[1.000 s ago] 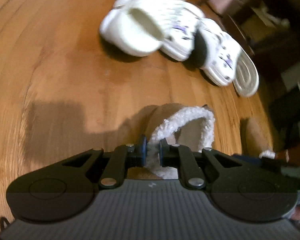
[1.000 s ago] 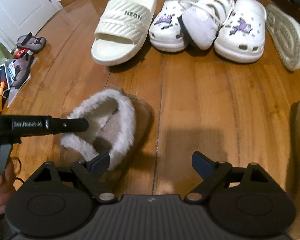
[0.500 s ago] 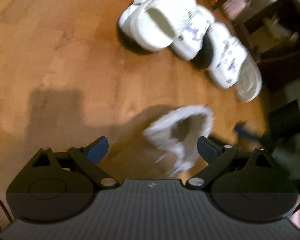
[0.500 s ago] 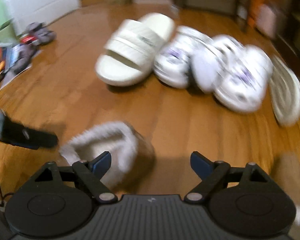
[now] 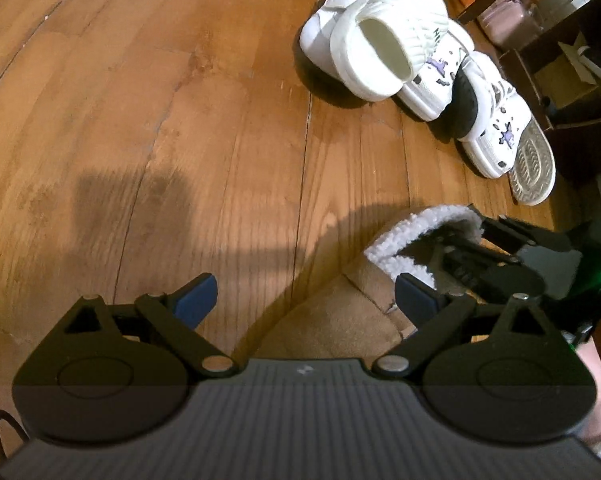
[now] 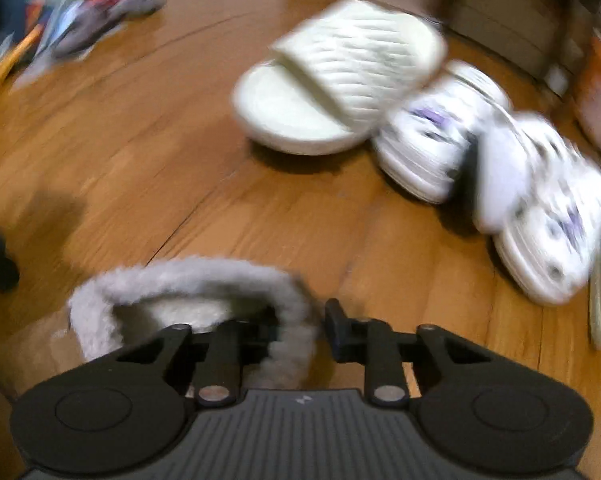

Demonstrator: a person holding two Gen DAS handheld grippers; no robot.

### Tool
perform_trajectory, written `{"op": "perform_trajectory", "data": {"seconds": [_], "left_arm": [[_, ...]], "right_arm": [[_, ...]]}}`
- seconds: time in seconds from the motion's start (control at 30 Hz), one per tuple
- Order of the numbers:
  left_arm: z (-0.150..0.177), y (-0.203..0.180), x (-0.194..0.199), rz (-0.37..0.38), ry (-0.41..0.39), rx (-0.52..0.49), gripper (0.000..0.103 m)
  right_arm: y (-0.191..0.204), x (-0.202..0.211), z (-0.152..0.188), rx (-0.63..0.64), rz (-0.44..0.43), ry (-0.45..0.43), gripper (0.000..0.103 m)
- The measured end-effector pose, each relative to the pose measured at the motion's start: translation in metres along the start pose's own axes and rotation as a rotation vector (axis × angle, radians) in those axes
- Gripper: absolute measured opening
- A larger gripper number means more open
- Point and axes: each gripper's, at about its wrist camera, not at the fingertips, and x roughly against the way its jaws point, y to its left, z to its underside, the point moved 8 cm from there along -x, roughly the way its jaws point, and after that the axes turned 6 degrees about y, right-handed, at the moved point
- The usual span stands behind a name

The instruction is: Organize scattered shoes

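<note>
A tan slipper with a white fleece collar (image 5: pixel 364 304) lies on the wood floor. My left gripper (image 5: pixel 304 296) is open and empty just above its toe. My right gripper (image 6: pixel 300 328) is shut on the slipper's fleece collar (image 6: pixel 288 312); it also shows in the left wrist view (image 5: pixel 480 256), inside the slipper's opening. A row of white shoes lies farther off: a cream ribbed slide (image 5: pixel 388 40) (image 6: pixel 332 76), two white clogs with purple charms (image 5: pixel 496 128) (image 6: pixel 436 140), and a slide lying sole up (image 5: pixel 534 168).
A white sneaker (image 5: pixel 332 16) sits behind the cream slide. Dark furniture and a box (image 5: pixel 572 72) stand at the far right. Small dark sandals and clutter (image 6: pixel 80 20) lie at the far left in the blurred right wrist view.
My left gripper let go of the slipper's collar and opened, then drew back. My right gripper moved in and closed on the fleece collar.
</note>
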Motion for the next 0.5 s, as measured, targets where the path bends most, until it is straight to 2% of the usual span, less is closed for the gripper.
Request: {"op": "perform_trajectory", "data": {"seconds": [0.07, 0.13, 0.17, 0.23, 0.27, 0.4, 0.5], "left_arm": [[0.002, -0.001, -0.001, -0.012, 0.008, -0.012, 0.097], [0.004, -0.005, -0.002, -0.016, 0.007, -0.02, 0.097], [0.004, -0.008, -0.002, -0.011, 0.007, -0.02, 0.097], [0.007, -0.015, -0.002, 0.024, 0.011, -0.014, 0.097], [0.008, -0.019, -0.001, 0.025, 0.006, -0.019, 0.097], [0.018, -0.061, 0.004, -0.02, -0.056, -0.129, 0.097], [0.026, -0.084, -0.006, 0.083, -0.015, -0.138, 0.097]], "right_arm": [[-0.025, 0.007, 0.005, -0.221, -0.064, 0.024, 0.023], [-0.039, 0.016, 0.016, -0.266, -0.016, 0.01, 0.023], [-0.054, 0.027, 0.027, -0.339, -0.018, -0.005, 0.023], [-0.071, 0.039, 0.045, -0.495, -0.086, 0.009, 0.024], [-0.086, 0.053, 0.064, -0.634, -0.135, 0.022, 0.024], [-0.12, 0.091, 0.121, -0.815, -0.089, -0.008, 0.024], [-0.151, 0.099, 0.16, -1.053, -0.107, 0.016, 0.024]]}}
